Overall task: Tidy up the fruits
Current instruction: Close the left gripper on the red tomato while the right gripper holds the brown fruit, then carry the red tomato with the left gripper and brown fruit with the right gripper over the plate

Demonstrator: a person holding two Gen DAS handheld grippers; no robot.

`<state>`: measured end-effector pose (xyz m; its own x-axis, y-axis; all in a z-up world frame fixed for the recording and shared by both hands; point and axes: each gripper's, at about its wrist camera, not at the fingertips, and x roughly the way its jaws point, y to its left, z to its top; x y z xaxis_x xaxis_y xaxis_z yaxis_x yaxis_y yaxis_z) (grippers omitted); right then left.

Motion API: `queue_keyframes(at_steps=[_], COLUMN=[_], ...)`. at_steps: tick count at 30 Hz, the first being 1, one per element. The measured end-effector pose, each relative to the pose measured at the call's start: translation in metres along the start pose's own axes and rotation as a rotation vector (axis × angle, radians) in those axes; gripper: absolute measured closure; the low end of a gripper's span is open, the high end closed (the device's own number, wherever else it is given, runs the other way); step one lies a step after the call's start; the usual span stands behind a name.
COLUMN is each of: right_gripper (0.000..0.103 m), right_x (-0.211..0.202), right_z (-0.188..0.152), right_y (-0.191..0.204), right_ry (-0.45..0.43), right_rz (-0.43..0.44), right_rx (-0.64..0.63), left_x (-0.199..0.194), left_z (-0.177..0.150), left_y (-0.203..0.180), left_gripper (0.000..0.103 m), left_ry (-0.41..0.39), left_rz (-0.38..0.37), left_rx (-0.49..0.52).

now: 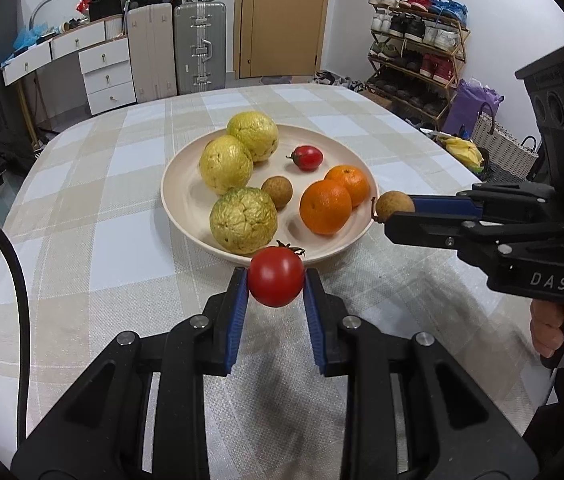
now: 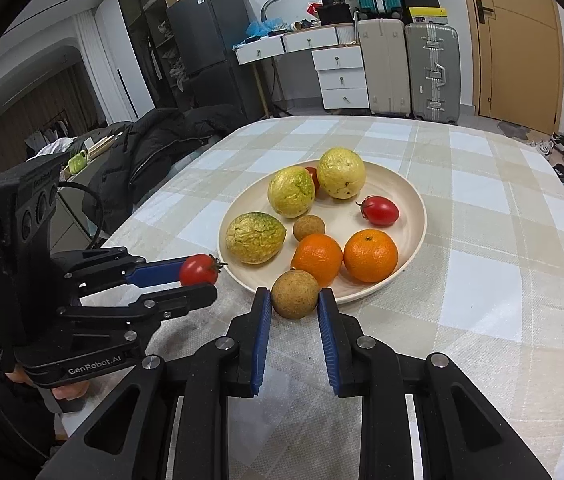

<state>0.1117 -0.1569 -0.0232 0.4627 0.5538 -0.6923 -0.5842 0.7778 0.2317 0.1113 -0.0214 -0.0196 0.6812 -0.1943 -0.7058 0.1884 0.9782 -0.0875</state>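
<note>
A cream plate (image 1: pixel 186 196) (image 2: pixel 413 200) on the checked tablecloth holds three yellow-green guavas (image 1: pixel 226 164), two oranges (image 1: pixel 325 206) (image 2: pixel 370 255), a brown longan (image 1: pixel 277 192) (image 2: pixel 309 227) and a small red tomato (image 1: pixel 307 157) (image 2: pixel 379 210). My left gripper (image 1: pixel 276 284) (image 2: pixel 198 280) is shut on a red tomato (image 1: pixel 276 282) (image 2: pixel 198 270), held just off the plate's near rim. My right gripper (image 2: pixel 294 298) (image 1: pixel 395 216) is shut on a brown longan (image 2: pixel 294 294) (image 1: pixel 393 206) at the plate's edge.
The table (image 1: pixel 94 216) carries a beige and white checked cloth. Suitcases (image 1: pixel 200 48), a white drawer unit (image 1: pixel 108 76) and a door stand behind. A shoe rack (image 1: pixel 413 52) and baskets are at the right. A dark coat (image 2: pixel 154 140) lies beside the table.
</note>
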Motion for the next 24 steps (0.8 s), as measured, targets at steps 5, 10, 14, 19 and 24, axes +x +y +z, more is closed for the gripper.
queue_keyframes(at_steps=[5, 10, 14, 19, 24], right_gripper=[0.079, 0.079, 0.079, 0.079, 0.079], right_x=[-0.005, -0.008, -0.009, -0.008, -0.007], right_z=[0.002, 0.004, 0.005, 0.008, 0.010], right_y=[-0.005, -0.012, -0.017, -0.020, -0.029], right_ry=[-0.022, -0.036, -0.042, -0.048, -0.064], right_rz=[-0.008, -0.021, -0.032, -0.062, -0.073], right_rx=[0.019, 0.046, 0.059, 0.048, 0.073], left_x=[-0.013, -0.021, -0.023, -0.023, -0.019], left_z=[0.005, 0.008, 0.010, 0.014, 0.019], left_y=[0.006, 0.016, 0.020, 0.025, 0.030], left_gripper=[0.078, 0.078, 0.078, 0.078, 0.078], left_ry=[-0.042, -0.071, -0.084, -0.093, -0.094], left_rz=[0.012, 0.028, 0.042, 0.083, 0.093], left_rx=[-0.028, -0.074, -0.090, -0.079, -0.089])
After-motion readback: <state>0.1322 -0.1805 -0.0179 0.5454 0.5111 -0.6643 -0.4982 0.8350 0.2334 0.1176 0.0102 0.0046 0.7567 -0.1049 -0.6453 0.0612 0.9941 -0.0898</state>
